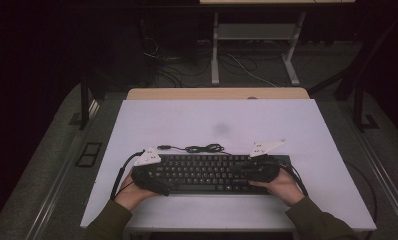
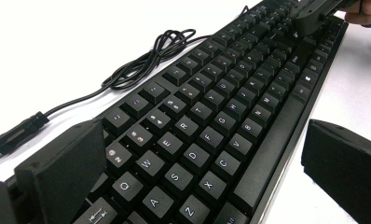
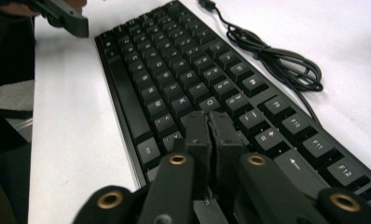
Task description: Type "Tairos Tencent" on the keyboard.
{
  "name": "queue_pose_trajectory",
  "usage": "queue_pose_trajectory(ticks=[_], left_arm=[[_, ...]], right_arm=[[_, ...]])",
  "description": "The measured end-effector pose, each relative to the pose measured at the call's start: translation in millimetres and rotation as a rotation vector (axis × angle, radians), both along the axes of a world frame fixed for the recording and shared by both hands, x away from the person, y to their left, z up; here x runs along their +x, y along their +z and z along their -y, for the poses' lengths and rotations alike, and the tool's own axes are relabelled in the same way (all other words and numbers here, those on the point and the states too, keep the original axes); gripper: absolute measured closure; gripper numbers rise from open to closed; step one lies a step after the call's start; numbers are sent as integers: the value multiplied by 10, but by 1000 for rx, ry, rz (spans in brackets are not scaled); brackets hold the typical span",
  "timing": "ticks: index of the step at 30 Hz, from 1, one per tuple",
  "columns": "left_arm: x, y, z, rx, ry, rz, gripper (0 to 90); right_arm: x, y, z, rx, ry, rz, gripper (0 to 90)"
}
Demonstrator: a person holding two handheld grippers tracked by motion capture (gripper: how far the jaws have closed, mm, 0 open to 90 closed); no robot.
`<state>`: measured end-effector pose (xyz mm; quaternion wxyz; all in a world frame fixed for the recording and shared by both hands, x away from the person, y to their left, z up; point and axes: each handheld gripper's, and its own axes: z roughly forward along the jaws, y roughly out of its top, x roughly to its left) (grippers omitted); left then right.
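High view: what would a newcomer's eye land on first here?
The black keyboard near the front edge of the white table, with a gripper at each end. The left gripper straddles its left end with jaws wide open; the right gripper is shut, tips over the keys at the right end. A coiled cable lies just behind the keyboard.
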<state>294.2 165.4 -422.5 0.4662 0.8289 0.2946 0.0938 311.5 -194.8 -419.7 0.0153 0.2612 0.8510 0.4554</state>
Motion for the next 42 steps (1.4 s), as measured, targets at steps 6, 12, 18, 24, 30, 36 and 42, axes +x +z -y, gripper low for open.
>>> queue_pose_trajectory(ticks=[6, 12, 18, 24, 30, 36, 42], left_arm=[[1, 1, -1, -1, 0, 1, 0], [3, 2, 1, -3, 1, 1, 0], [5, 1, 1, -1, 1, 1, 0], [6, -2, 4, 4, 0, -1, 0], [10, -9, 6, 3, 2, -2, 0], [14, -10, 8, 3, 3, -2, 0], [22, -7, 22, 4, 7, -1, 0]], right_arm=[[-8, -35, -5, -28, 9, -31, 892], [-15, -67, -8, -53, 12, -29, 892], [-23, -100, -23, -85, 20, -27, 892], [-28, -131, -26, -110, 28, -41, 892], [-34, -154, -25, -117, 35, -43, 892], [-35, -158, -19, -123, 34, -56, 892], [-34, -170, -17, -134, 38, -50, 892]])
